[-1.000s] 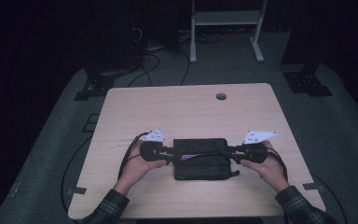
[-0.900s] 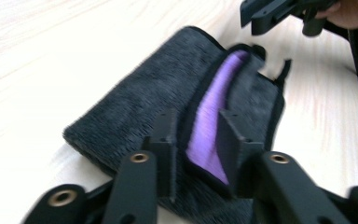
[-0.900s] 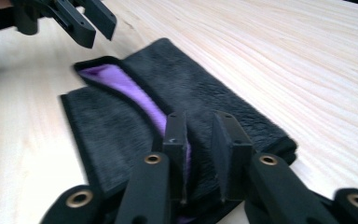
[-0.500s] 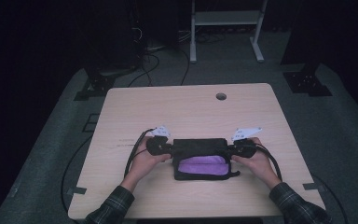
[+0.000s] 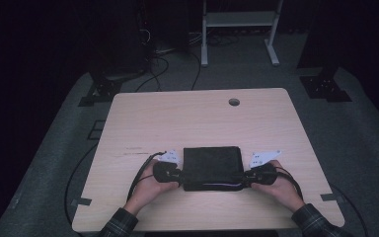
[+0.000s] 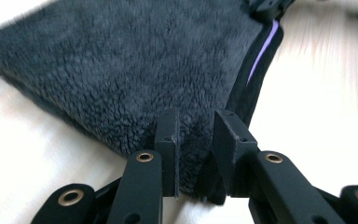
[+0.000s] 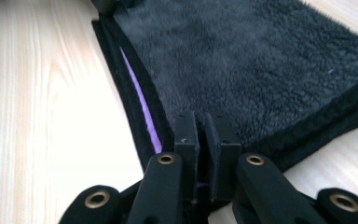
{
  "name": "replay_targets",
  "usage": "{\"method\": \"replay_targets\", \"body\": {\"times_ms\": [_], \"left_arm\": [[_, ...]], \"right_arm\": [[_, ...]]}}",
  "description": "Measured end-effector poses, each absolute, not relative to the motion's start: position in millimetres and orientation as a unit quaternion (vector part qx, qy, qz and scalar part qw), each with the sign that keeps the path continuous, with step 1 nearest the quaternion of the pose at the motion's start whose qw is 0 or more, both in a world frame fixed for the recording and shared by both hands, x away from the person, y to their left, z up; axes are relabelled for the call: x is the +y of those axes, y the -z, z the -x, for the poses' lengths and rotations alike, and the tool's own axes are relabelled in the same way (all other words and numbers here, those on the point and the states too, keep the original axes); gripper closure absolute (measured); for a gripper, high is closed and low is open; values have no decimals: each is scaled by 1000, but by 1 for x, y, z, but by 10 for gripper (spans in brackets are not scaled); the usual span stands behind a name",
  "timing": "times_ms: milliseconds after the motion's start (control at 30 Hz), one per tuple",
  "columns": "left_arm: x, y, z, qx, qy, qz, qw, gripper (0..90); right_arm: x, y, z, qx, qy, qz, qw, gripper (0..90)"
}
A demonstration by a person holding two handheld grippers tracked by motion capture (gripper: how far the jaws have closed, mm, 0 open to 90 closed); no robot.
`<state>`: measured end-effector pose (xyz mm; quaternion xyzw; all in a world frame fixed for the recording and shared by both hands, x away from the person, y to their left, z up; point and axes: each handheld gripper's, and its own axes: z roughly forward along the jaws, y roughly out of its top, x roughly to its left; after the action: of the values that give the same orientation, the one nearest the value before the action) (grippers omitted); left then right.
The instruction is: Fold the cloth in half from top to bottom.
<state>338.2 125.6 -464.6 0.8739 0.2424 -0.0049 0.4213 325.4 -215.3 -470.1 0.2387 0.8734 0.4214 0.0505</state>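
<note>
High view: folded dark fleece cloth [image 5: 212,167] lies flat on pale wood table [image 5: 197,121], toward near edge, well short of round cable hole [image 5: 234,102]. Left gripper [image 5: 177,174] at cloth's near-left corner, right gripper [image 5: 244,177] at near-right corner.

Gripper views add texture: nubby charcoal pile, black border, thin purple strip [image 7: 140,100] along folded edge.

Left gripper view: jaws part-way apart, fleece corner between them; firm pinch cannot be told. Right gripper view: jaws pressed nearly together, clamped on cloth edge.
</note>
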Motion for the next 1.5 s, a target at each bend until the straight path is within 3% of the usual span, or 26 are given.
{"method": "replay_targets", "body": {"times_ms": [133, 233, 333, 633, 1033, 1233, 1500], "left_arm": [[126, 462, -333, 241, -1, -873, 423, 673], [128, 456, -329, 239, -10, -872, 426, 614], [136, 453, -326, 245, -27, -869, 428, 528], [175, 451, -326, 290, -91, -859, 411, 229], [239, 459, -311, 357, -140, -842, 380, 106], [254, 471, -302, 362, -153, -852, 346, 77], [267, 480, -294, 367, -159, -849, 345, 49]], "right_arm": [[-215, 469, -322, 875, -419, -235, 57, 809], [-218, 466, -323, 869, -429, -239, 66, 717], [-226, 463, -326, 856, -438, -261, 85, 567], [-254, 463, -336, 829, -428, -335, 127, 333], [-302, 469, -321, 807, -410, -393, 162, 230], [-319, 478, -309, 812, -381, -411, 166, 203], [-325, 485, -302, 817, -360, -416, 171, 177]]}}
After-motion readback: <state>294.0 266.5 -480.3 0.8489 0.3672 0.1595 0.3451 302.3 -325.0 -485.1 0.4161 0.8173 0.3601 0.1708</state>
